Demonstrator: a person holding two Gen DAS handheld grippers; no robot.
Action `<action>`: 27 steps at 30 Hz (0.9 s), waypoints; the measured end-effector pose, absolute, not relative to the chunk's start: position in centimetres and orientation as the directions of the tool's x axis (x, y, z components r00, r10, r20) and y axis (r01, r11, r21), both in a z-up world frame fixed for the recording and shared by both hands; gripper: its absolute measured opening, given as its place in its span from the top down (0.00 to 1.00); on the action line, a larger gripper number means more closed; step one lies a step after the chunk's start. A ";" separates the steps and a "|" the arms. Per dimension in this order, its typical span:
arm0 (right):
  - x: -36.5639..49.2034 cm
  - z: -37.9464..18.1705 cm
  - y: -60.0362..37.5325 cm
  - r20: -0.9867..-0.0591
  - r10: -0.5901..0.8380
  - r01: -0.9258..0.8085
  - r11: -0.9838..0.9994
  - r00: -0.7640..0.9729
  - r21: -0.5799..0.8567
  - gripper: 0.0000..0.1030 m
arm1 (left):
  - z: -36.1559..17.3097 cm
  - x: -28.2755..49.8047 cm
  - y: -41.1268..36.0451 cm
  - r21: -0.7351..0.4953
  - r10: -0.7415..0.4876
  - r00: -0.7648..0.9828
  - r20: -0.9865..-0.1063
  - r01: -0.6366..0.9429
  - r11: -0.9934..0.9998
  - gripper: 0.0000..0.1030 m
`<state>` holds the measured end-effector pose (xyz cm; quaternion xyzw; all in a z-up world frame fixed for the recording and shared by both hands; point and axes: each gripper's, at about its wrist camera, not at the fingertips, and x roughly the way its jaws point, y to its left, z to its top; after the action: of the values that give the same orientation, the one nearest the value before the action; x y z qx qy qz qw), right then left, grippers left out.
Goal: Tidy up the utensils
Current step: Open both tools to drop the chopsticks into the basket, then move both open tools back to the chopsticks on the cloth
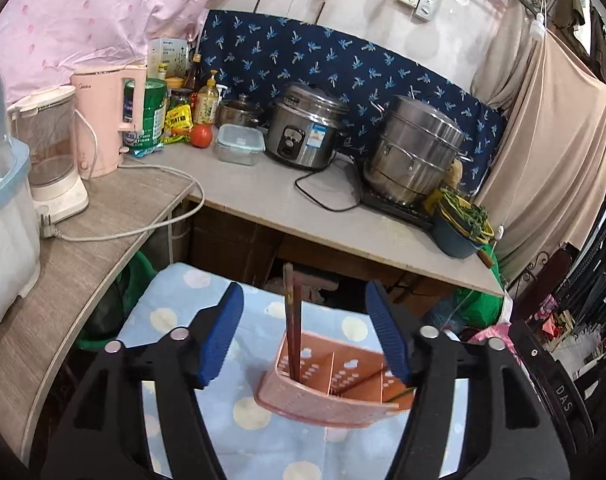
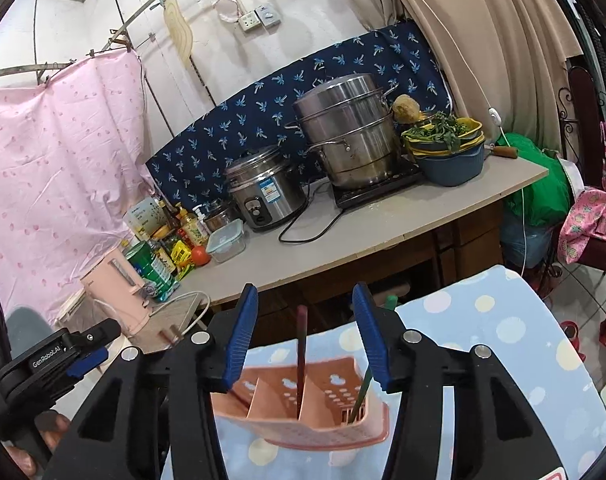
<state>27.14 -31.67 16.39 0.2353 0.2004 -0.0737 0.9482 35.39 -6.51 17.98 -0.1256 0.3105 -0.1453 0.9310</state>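
Left wrist view: the left hand-held gripper stands open over the pink utensil holder on the dotted blue cloth, gripping nothing; brown chopsticks stand upright in the holder's left compartment. In the right wrist view, the right hand-held gripper is likewise open and empty above the holder, where a green utensil leans in the right compartment.
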 end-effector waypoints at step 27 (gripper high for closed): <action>7.7 4.0 -24.7 -0.705 0.032 0.238 0.930 0.709 0.282 0.52 | 4.6 15.6 -3.5 -0.204 -0.359 0.505 -0.785 0.335 0.920 0.34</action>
<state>7.74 -24.68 4.03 0.1789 0.3773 -0.0565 0.9069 15.57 -3.53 4.57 -0.0128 0.4554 -0.1999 0.8675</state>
